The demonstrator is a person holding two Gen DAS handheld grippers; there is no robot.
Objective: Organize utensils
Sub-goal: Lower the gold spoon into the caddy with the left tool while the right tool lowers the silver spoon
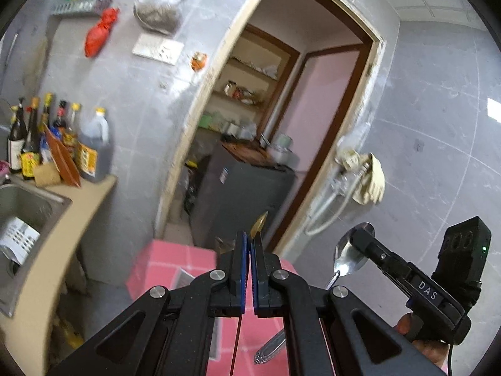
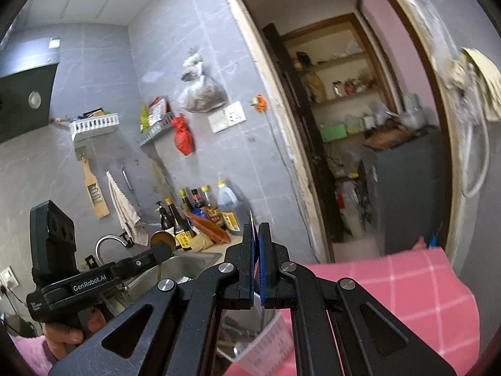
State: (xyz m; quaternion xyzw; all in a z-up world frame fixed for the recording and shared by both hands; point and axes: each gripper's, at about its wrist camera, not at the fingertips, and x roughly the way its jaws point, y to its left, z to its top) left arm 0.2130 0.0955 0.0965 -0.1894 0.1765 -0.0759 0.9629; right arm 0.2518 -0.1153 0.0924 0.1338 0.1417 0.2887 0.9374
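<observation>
Right now the shiny silver metal spoon (image 1: 350, 252) is up in the air, pinched tight near its bowl by the right gripper (image 1: 360, 235). Its thin handle hangs down over the pink checked cloth (image 2: 407, 285). The left gripper (image 1: 250, 241) is clenched on a small gold-coloured utensil (image 1: 258, 223) with a thin dark red stick below it; I cannot tell just what it is.

Both things are held by a small bit only. A quick swing could make the spoon slip and fall. The two grippers are near each other, so they might bump. The steel sink (image 1: 28, 200) in the beige counter (image 1: 78, 206) is close, and a dropped spoon could land there.
</observation>
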